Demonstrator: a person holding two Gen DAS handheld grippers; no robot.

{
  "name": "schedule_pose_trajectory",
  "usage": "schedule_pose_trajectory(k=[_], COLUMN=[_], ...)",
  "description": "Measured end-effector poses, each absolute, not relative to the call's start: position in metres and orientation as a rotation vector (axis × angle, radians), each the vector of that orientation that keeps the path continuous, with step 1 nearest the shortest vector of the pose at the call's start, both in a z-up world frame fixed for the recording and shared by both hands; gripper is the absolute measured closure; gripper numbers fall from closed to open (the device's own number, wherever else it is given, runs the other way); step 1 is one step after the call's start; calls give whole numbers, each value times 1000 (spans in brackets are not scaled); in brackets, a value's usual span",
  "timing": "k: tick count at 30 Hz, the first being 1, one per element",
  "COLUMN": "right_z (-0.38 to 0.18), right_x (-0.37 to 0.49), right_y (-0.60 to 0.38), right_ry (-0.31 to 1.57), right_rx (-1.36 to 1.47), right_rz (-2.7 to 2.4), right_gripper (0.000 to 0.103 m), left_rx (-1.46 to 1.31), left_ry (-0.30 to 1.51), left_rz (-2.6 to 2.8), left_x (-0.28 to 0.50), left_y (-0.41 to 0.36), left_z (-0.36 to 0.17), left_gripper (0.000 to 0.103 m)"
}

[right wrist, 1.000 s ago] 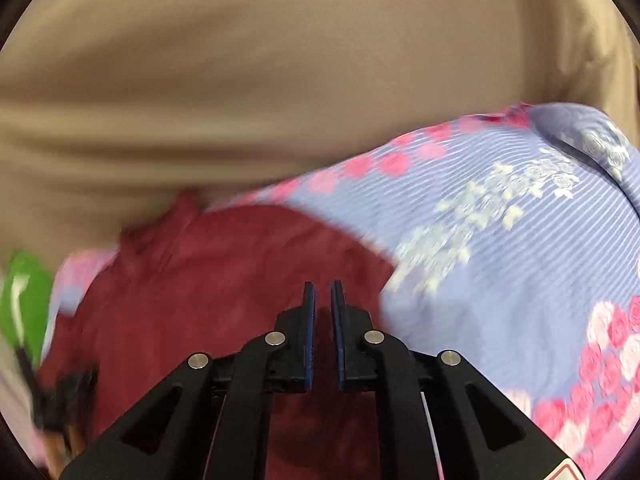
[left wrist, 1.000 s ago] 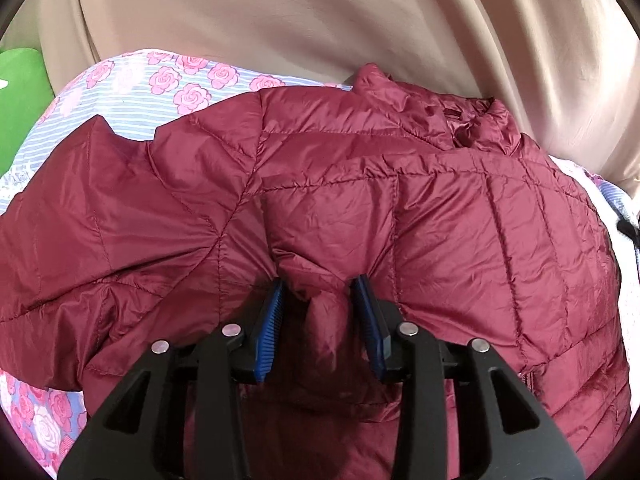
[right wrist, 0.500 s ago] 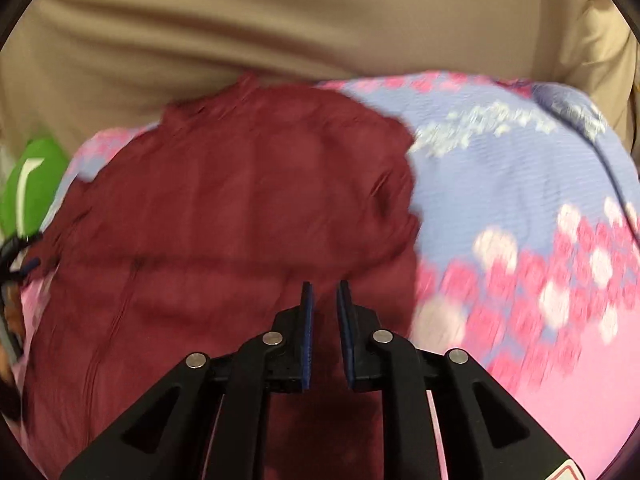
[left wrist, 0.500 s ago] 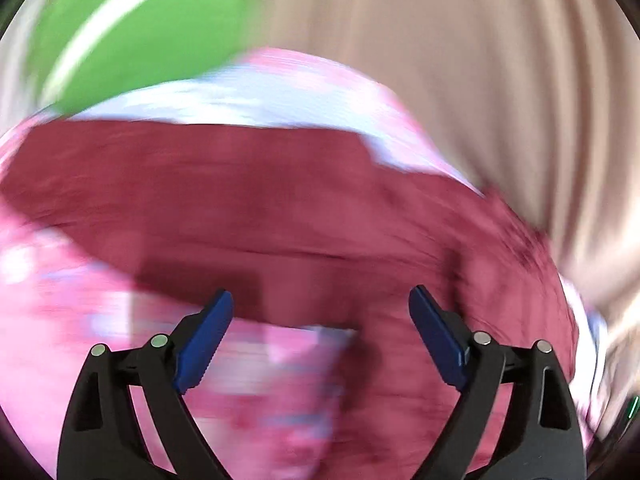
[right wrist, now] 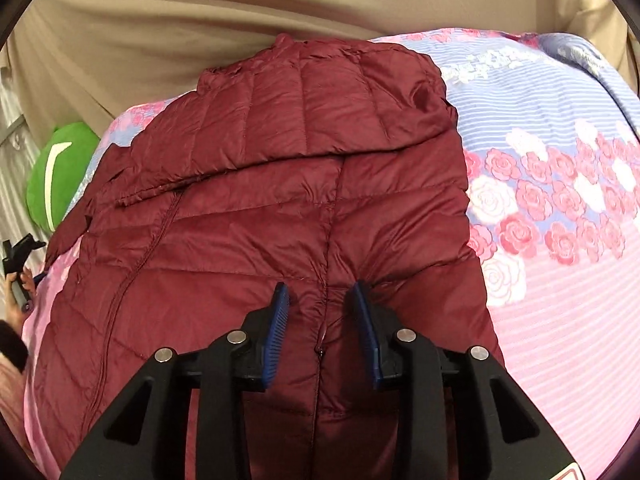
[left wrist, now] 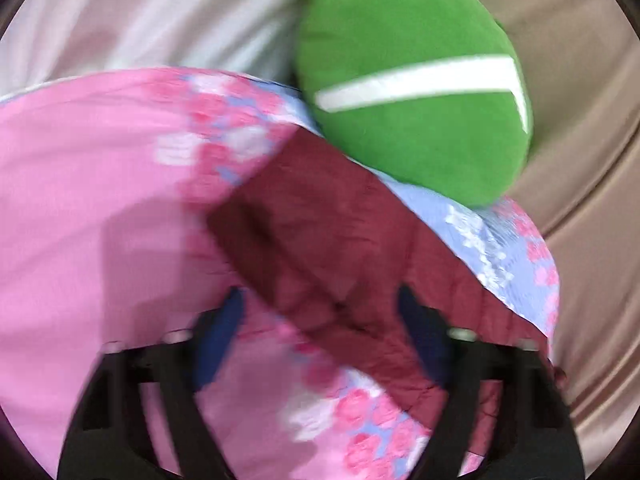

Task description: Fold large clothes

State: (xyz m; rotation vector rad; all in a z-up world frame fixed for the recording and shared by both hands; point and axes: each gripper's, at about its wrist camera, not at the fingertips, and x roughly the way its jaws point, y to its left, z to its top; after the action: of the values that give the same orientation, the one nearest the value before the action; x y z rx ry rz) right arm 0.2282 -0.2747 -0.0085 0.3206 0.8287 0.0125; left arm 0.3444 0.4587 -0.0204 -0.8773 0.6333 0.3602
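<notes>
A maroon quilted jacket point(right wrist: 280, 184) lies flat on the floral bedspread point(right wrist: 560, 280), collar at the far end. A fold of it lies across the upper body. My right gripper point(right wrist: 319, 286) rests on the lower part of the jacket. Its jaws are opening, one on each side of a seam, with puckered fabric at the tips. In the blurred left wrist view, a maroon sleeve or edge of the jacket point(left wrist: 332, 248) runs diagonally between the jaws of my left gripper point(left wrist: 320, 292). Those jaws are closing, and a gap still shows at the left pad point(left wrist: 218, 332).
A round green cushion point(left wrist: 412, 92) with a white stripe sits at the bed's far corner beside the sleeve. Beige fabric point(right wrist: 200, 20) hangs behind the bed. A person's hand point(right wrist: 20, 284) shows at the left edge of the right wrist view.
My left gripper let go of the jacket fold, swung sideways and rolled toward the sleeve by the green cushion. My right gripper came down onto the jacket and its shut jaws parted.
</notes>
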Motion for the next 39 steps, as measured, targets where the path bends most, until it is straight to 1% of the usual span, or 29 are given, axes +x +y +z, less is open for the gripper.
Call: schedule_pose_trajectory(k=[1,2,3,5,7,9,11,12,14,16,18,19,21,22,23,24,26,27,28,29,30,31,33,35,36,39], right_z=[-9,-10,-11,-11,-11,-10,-10,-10,-9,-9,-9,-9,-9,-9,-9,-9,-9,-9,-9,-10,-9,-8,-4,6,12,31], right_x=[228,226,226,225,226,226,227,226,226,225,224,224,222,222,221,221,219,219,218,218,218,216,214,216,220,246], right_y=[-275,-275,-275,-275,-273,-272,-272,-272,-272,-273,-274,-275,-277,-278,-278,-279,-281,-282,-284,-285,-285,-286,-288,-293,-296,-305], right_ry=[827,826,825,824,824,824,825,824,823,819,815,811,806,803,800,798,791,789,786,784,783,781,777,772,776,790], right_rx=[325,327,328,328,321,319,317,315,318,327,340,349,361,367,373,379,394,399,408,414,417,417,413,441,462,512], right_rz=[9,6,5,-3,-6,-3,2,3,6,13,19,23,28,32,34,36,46,49,56,59,58,43,8,6,20,57], right_gripper=[71,71,71,70,68,65,63,63,62,61,60,58,55,54,53,51,48,47,45,45,45,45,43,42,41,37], left_rx=[-874,-867,-858,-786,-657,-549,-481,-426,-348,-279,-221,-185,-114,-94,-80,-76,-88,-89,-95,-106,-113,-129,-152,-184,-203,-321], left_ry=[647,652,645,586,523,461,434,424,425,466,522,565,666,712,757,794,830,832,833,829,820,788,738,700,701,765], left_rz=[329,309,275,226,159,37,-81,-159,-282,-406,-491,-531,-586,-595,-588,-570,-565,-567,-575,-584,-589,-582,-552,-484,-447,-310], left_x=[355,362,367,374,380,385,386,387,389,390,393,394,395,390,390,384,383,380,376,373,365,357,350,349,352,373], left_y=[455,450,443,414,367,302,245,199,127,52,-16,-57,-124,-142,-159,-167,-175,-171,-163,-154,-141,-118,-80,-31,-10,58], left_z=[-19,-16,-11,19,60,103,130,147,162,164,152,137,97,80,60,41,15,9,9,12,18,28,43,56,57,44], left_gripper=[63,96,99,100,101,101,101,101,101,100,99,99,94,90,74,61,59,55,53,47,37,31,17,13,13,13])
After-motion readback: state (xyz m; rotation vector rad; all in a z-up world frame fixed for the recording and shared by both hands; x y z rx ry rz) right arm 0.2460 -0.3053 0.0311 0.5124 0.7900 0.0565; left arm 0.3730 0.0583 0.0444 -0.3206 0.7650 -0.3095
